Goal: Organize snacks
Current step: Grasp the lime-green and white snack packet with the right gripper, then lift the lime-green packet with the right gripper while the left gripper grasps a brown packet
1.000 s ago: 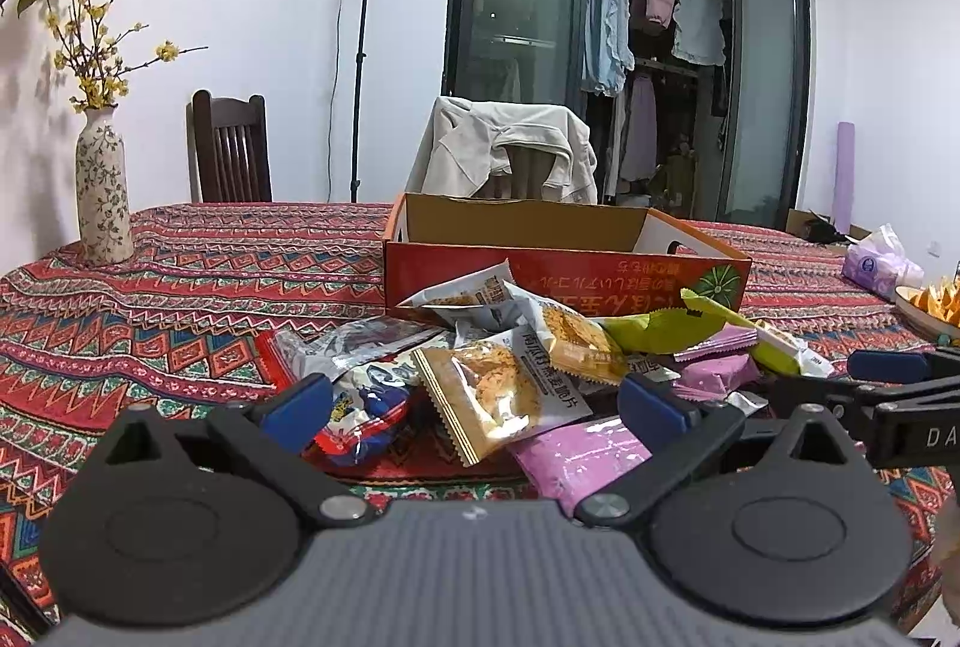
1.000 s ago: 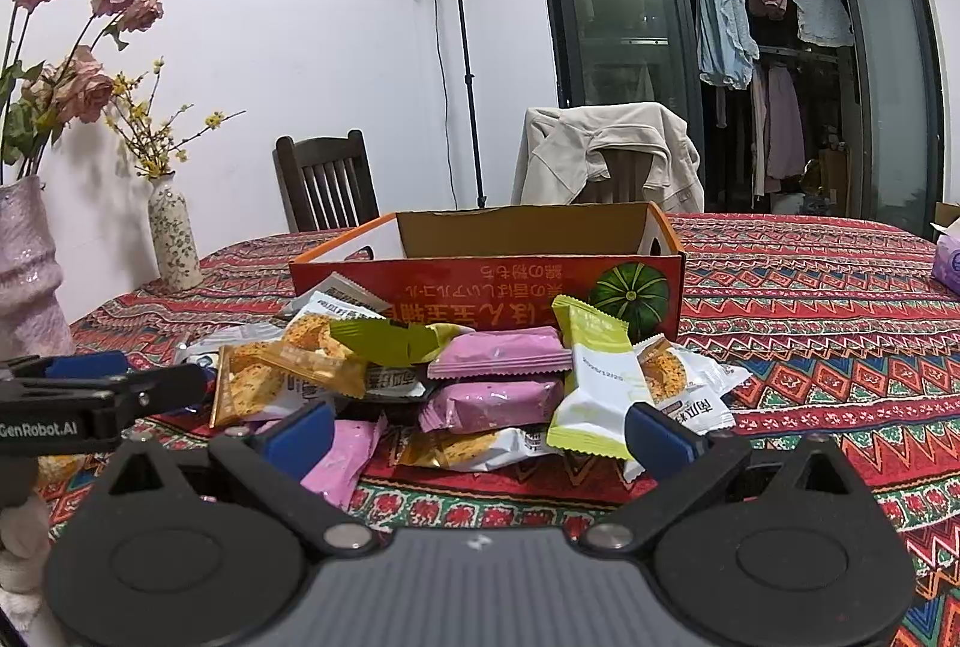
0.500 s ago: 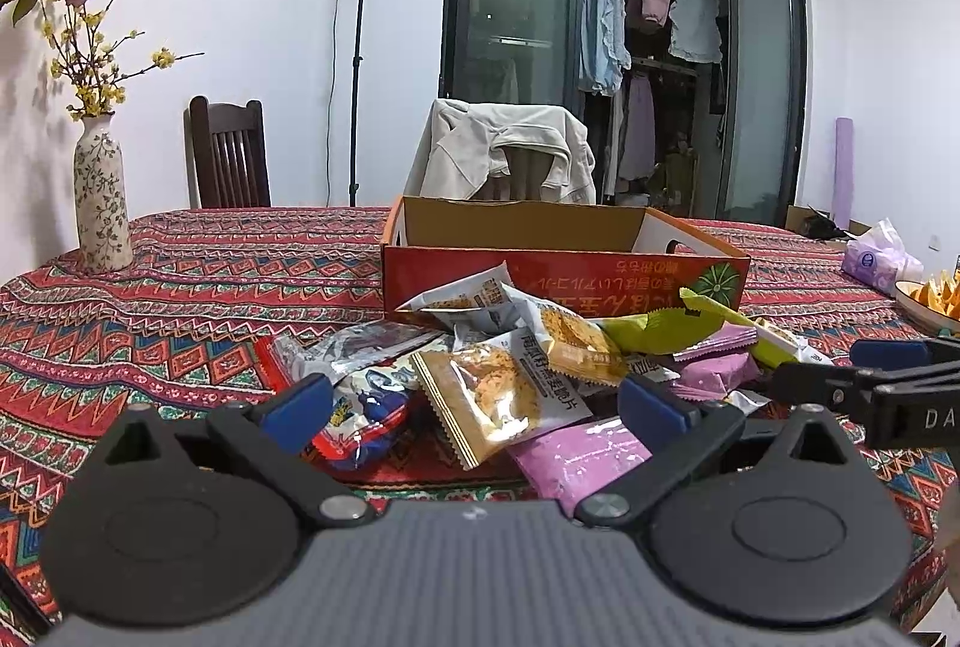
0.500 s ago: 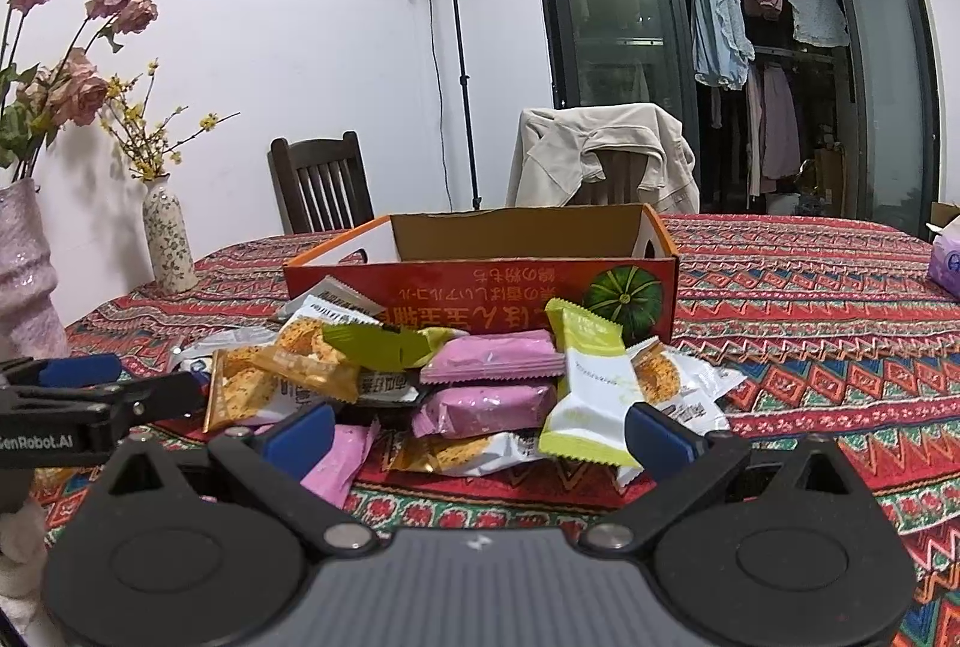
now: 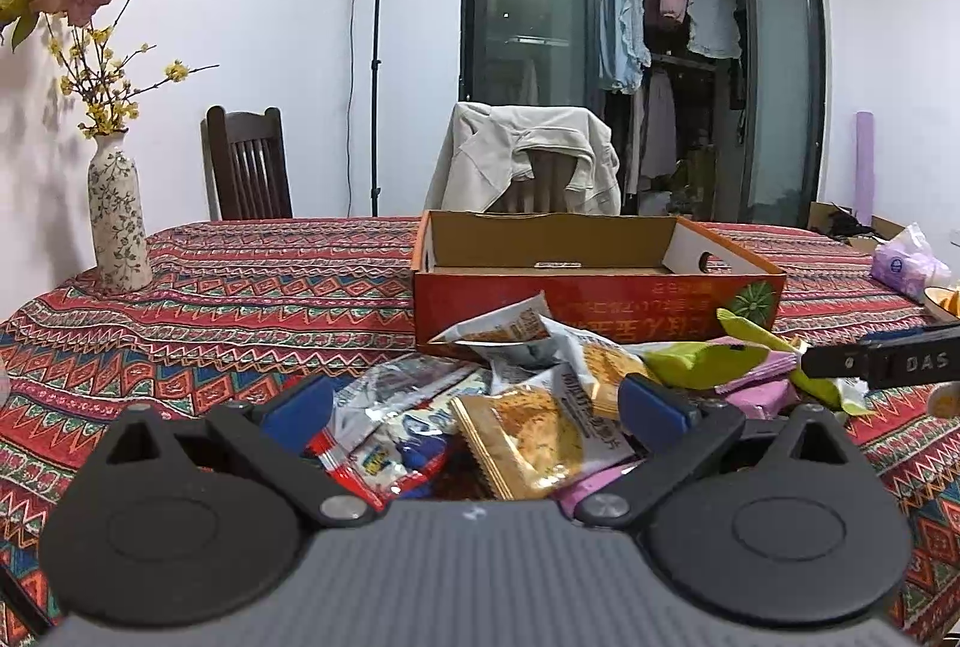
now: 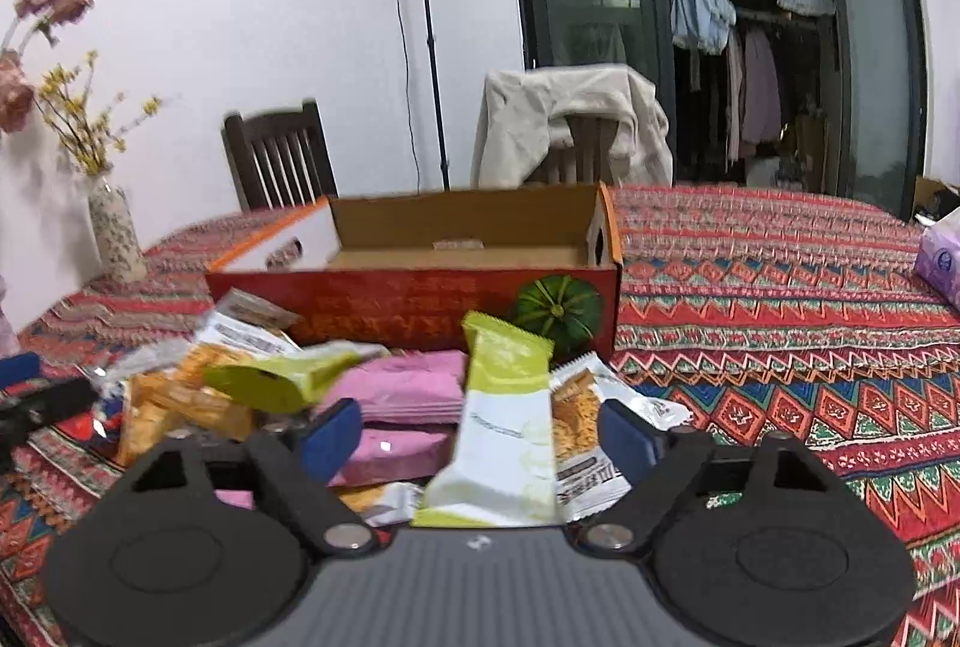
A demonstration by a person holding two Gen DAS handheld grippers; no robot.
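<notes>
Left claw gaping empty | right claw gaping, straddling green-white packet | packet's long axis pointing toward box

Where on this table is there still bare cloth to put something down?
Bare cloth lies between the vase and the box, and right of the box. The snack pile crowds the box's front. The box looks empty.

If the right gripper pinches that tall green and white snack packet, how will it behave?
The green and white snack packet looks like thin glossy film, so it will probably crinkle, flex and feel slippery. It seems light and flat, lying propped on the pink wrapped packets, so lifting it may nudge them. The right gripper is open around it.
</notes>
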